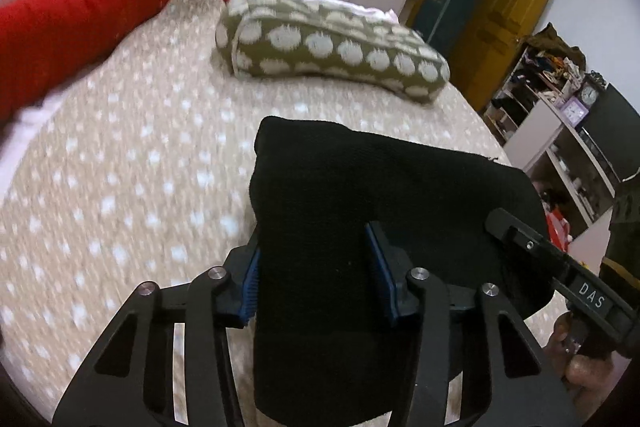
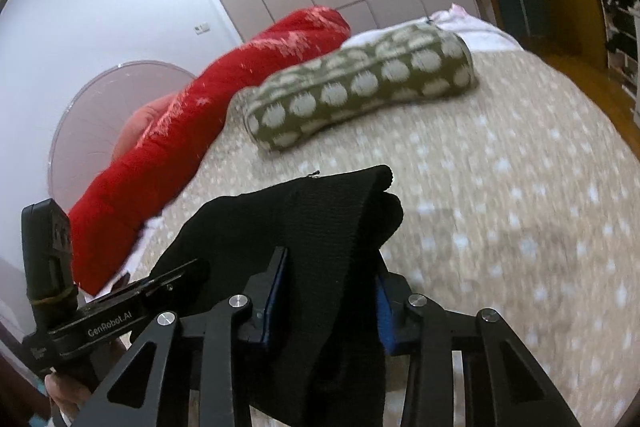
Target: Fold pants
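While both tongs hold it clear of the bed, the black knitted pants (image 1: 360, 211) hang between them as a thick, bunched band whose long axis runs from one hand to the other. The left tongs (image 1: 314, 267) pinch one end between blue pads, and the right tongs (image 2: 332, 287) pinch the other, cloth filling each gap and trailing down behind. Neither hand looks nearer; the garment sits directly at both. Ahead lies the beige bedspread with pale spots (image 1: 120, 187), bare near the tongs, so laying the pants down calls for a forward and downward move. Farther off rest an olive bolster with cream dots (image 2: 360, 87) and a long red cushion (image 2: 208, 115). No containers show.
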Motion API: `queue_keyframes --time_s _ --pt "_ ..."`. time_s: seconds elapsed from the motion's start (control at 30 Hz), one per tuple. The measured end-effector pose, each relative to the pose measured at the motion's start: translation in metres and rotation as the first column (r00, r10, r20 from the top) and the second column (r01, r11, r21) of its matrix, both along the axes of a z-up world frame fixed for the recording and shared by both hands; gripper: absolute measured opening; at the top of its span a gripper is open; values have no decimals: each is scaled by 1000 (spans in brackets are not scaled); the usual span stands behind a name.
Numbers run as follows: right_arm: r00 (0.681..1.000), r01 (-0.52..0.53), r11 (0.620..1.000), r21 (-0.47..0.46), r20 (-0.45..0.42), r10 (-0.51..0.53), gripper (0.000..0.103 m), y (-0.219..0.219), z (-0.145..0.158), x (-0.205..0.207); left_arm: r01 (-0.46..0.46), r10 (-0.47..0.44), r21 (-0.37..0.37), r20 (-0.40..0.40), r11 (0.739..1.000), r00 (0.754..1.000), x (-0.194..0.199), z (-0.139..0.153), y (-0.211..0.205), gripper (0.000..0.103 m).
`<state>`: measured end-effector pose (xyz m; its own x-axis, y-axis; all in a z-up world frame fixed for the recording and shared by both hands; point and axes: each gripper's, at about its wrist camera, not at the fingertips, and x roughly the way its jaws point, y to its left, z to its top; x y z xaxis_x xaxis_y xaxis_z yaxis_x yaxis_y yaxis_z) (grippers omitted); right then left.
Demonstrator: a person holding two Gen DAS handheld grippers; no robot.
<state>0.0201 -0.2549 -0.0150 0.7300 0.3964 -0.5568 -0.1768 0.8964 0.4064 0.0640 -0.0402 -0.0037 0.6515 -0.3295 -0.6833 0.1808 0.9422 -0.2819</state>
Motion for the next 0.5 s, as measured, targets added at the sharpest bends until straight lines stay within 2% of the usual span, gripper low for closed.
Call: queue_keyframes --time_s 0.1,0.17,0.23,0.27,0.3,0.33,0.4,0.47,0.5 --pt "1000 7 1000 -3 5 -7 37 5 4 25 -15 15 24 3 1000 1000 20 4 -1 46" --pt "1000 9 1000 -9 -10 -9 39 8 -2 46 -31 32 41 -26 999 999 39 -6 -2 46" --pt "996 18 996 -84 -81 -24 48 13 -23 75 -44 51 69 -94 997 994 55 -25 -4 50" --pt "990 25 992 -126 -132 -42 51 13 -34 84 -57 65 72 -123 996 990 62 -36 -3 59" --pt "985 21 991 -131 -165 -42 52 11 -43 90 -64 71 59 -123 996 990 63 -38 -2 61" --pt "987 22 997 -77 -159 -34 52 3 -43 87 -70 77 56 -118 996 990 62 -38 0 66" --pt "987 23 998 -58 -155 -32 52 -5 -33 78 -62 70 76 -112 995 991 60 -32 2 67" --pt "994 59 991 -120 -89 -70 49 -9 -12 62 -90 101 124 -85 988 991 58 -24 3 67" --pt "996 62 988 -142 -48 -69 43 -8 -1 54 -104 114 142 -68 984 991 58 -21 3 67"
